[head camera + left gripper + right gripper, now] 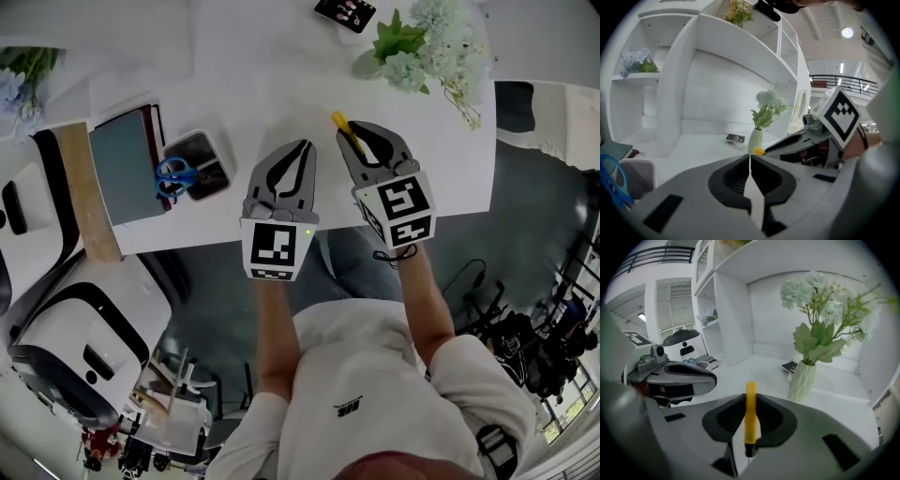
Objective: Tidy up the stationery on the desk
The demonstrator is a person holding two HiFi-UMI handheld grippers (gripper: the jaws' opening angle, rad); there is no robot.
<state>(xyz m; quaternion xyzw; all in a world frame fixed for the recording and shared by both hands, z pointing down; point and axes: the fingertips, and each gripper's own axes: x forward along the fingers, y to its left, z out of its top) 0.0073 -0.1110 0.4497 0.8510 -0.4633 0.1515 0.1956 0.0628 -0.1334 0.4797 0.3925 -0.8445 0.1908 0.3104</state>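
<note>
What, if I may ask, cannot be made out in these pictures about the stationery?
Head view: the right gripper covers all but one end of the yellow pen.
Head view: what else lies in the tray under the blue scissors is too dark and small.
Head view: the top edge cuts off the dark item near the flowers.

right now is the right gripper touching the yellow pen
Touching. The right gripper view shows the right gripper shut on the yellow pen, with a jaw pressed against each side and no gap.
</note>
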